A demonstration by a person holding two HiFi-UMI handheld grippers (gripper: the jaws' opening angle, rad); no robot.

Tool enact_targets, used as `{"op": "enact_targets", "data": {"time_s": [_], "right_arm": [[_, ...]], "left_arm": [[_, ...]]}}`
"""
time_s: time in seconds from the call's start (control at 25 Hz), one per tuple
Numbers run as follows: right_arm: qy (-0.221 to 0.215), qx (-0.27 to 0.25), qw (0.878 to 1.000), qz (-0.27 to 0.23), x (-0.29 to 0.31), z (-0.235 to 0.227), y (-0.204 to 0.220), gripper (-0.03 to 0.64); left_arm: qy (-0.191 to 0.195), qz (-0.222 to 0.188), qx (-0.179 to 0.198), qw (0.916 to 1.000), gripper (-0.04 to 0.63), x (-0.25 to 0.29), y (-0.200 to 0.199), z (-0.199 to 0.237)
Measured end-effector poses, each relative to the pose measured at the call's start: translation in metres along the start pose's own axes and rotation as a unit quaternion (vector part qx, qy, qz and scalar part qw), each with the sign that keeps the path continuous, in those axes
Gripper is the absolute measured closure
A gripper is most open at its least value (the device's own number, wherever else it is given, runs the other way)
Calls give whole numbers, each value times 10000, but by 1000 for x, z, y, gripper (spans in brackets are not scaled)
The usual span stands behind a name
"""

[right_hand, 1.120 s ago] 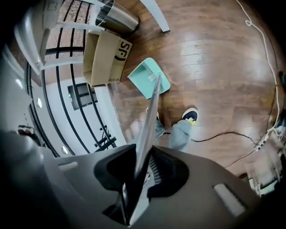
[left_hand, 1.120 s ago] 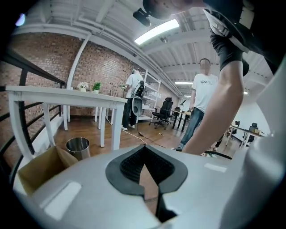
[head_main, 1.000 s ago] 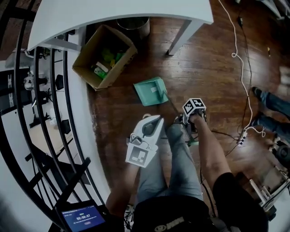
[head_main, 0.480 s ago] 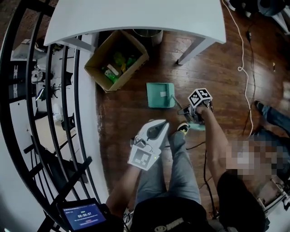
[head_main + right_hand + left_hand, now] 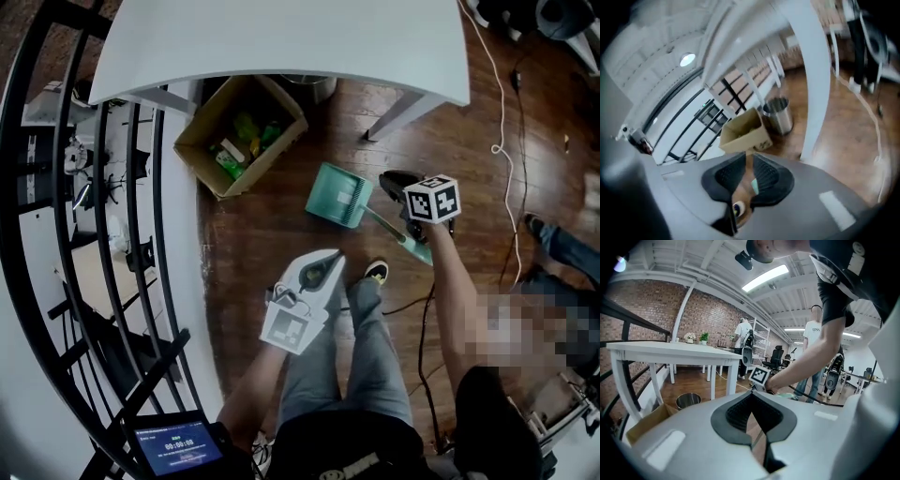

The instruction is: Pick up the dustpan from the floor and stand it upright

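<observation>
The green dustpan (image 5: 337,195) lies on the wooden floor, and its long handle (image 5: 398,234) runs down-right under my right arm. My right gripper (image 5: 386,178) hangs above the handle, just right of the pan, aimed at the cardboard box. Its jaws are closing. The narrow gap in the right gripper (image 5: 747,157) shows brown floor and a sliver of green dustpan (image 5: 754,186). The pads do not visibly press on anything. My left gripper (image 5: 333,255) hovers above my knee with its jaws together and nothing in them. The left gripper (image 5: 751,393) faces the right hand.
An open cardboard box (image 5: 239,131) of bits and a metal bin (image 5: 309,86) stand under the white table (image 5: 281,37). Its leg (image 5: 403,108) is just behind the pan. A black railing (image 5: 112,234) runs along the left. A white cable (image 5: 506,112) and another person's legs (image 5: 562,244) are at right.
My right gripper has risen from beside the handle and swung round toward the box. The pan now lies turned at an angle. The left gripper has lifted only slightly.
</observation>
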State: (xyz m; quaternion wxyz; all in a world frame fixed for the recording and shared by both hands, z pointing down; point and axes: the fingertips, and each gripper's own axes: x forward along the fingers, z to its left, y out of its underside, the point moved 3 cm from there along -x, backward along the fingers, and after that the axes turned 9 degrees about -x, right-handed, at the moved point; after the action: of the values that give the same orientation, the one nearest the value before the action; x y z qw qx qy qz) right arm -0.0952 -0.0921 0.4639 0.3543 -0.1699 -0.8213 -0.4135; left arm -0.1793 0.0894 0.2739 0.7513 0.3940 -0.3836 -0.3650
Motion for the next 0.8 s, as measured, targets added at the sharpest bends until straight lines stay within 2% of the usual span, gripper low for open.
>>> {"op": "enact_targets", "data": {"time_s": [0.04, 0.08, 0.16, 0.32, 0.4, 0.56, 0.64, 0.8], "right_arm": [[317, -545, 9962, -594, -20, 1, -20, 615], [525, -1031, 9865, -1161, -43, 7, -40, 614], [655, -1752, 9609, -2040, -95, 30, -76, 614], [659, -2533, 9115, -3172, -184, 116, -123, 614], [750, -2759, 8918, -3505, -211, 167, -127, 614], [818, -2697, 8846, -3716, -262, 227, -115, 614], [807, -2570, 8781, -3954, -294, 255, -118, 614], [954, -2738, 8501, -4395, -355, 312, -126, 614]], "left_arm": [[-11, -10, -33, 10000, 584, 1, -3, 1], [-14, -19, -52, 10000, 584, 2, -7, 1], [14, -43, -24, 10000, 584, 4, -19, 0], [207, -251, 301, 9990, 584, -1, -65, -14], [248, -493, 418, 9976, 583, -11, -87, -26], [210, -765, 517, 9955, 583, -26, -131, -61], [315, -876, 698, 9932, 583, -37, -156, -84], [528, -1268, 1010, 9854, 583, -71, -198, -136]]}}
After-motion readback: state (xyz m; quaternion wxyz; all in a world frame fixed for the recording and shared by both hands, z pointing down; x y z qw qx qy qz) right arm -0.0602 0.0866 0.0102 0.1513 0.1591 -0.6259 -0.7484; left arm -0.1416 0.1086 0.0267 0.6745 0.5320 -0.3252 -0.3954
